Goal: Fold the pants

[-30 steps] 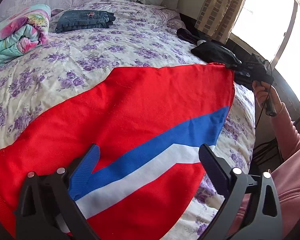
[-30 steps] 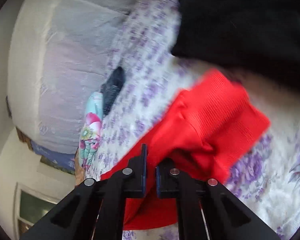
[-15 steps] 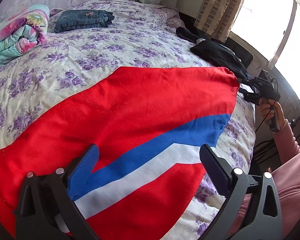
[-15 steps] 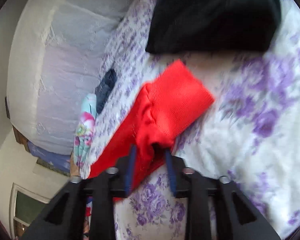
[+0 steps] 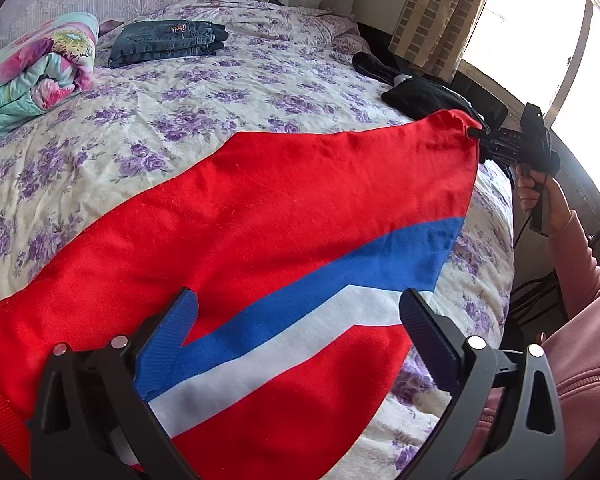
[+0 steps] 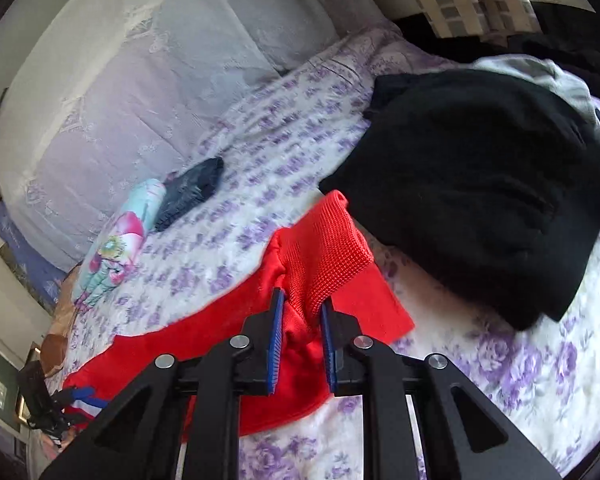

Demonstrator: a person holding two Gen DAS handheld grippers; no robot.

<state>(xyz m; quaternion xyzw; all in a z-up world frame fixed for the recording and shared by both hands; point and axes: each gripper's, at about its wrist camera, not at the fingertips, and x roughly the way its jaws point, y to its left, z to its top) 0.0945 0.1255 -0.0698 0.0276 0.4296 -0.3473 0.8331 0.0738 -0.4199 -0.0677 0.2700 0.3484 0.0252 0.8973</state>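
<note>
On my left wrist view the red pants (image 5: 260,216), with their blue and white stripes, lie spread flat across the flowered bed (image 5: 148,128), and my left hand-held gripper (image 5: 300,320) hangs over them with its fingers spread wide, holding nothing. My right hand-held gripper (image 6: 302,320) is pinched narrow on the bunched ribbed cuff of the pants at the far corner, just beside a black garment (image 6: 480,200) lying on the bed. Folded jeans (image 5: 168,42) and a rolled floral blanket (image 5: 36,68) sit well apart near the pillows.
</note>
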